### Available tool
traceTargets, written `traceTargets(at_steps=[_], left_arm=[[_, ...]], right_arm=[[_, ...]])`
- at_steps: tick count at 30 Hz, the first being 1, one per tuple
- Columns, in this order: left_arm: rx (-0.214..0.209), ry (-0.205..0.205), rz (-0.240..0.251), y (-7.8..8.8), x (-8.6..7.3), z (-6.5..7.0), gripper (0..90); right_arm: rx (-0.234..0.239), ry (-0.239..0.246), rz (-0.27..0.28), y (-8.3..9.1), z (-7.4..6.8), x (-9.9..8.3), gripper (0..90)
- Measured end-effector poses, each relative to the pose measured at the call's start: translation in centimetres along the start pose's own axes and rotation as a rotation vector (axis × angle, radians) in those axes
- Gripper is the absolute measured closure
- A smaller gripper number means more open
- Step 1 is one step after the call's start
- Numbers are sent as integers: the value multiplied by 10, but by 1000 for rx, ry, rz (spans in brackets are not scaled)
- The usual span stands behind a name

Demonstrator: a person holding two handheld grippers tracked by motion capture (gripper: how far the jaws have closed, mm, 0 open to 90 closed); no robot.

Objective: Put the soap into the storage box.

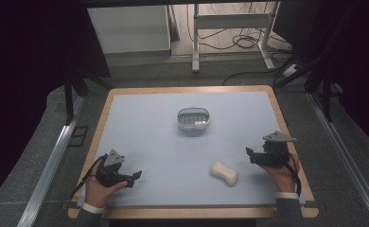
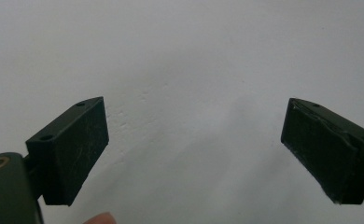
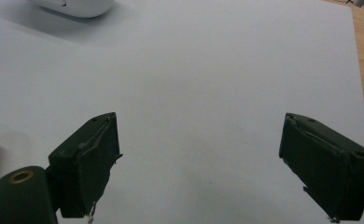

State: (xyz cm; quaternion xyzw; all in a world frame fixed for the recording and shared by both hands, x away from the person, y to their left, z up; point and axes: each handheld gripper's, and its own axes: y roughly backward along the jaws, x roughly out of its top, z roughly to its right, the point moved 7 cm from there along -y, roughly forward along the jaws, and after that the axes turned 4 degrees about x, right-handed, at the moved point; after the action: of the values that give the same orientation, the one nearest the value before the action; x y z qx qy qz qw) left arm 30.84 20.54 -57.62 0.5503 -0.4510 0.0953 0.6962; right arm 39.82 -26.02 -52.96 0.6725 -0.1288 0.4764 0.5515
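Lying soap (image 1: 224,173), just left of right claw (image 1: 250,154)

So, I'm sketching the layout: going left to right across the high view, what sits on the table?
Left gripper → soap dish → soap bar → right gripper.

A wood-edged table (image 1: 272,101) topped with pale blue stands on grey carpet (image 1: 163,75), and beyond it a white metal frame (image 1: 230,28) rises above tangled cables (image 1: 241,42) in the dim room.
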Motion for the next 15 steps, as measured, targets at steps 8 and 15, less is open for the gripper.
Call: traceTargets(at_steps=[8,15], left_arm=[[1,-3,0,1,0,-1,78],[-2,12,1,5,1,-2,76]], right_arm=[[-5,-18,-15,0,2,-2,130],[-9,-25,-21,-1,4,-3,142]])
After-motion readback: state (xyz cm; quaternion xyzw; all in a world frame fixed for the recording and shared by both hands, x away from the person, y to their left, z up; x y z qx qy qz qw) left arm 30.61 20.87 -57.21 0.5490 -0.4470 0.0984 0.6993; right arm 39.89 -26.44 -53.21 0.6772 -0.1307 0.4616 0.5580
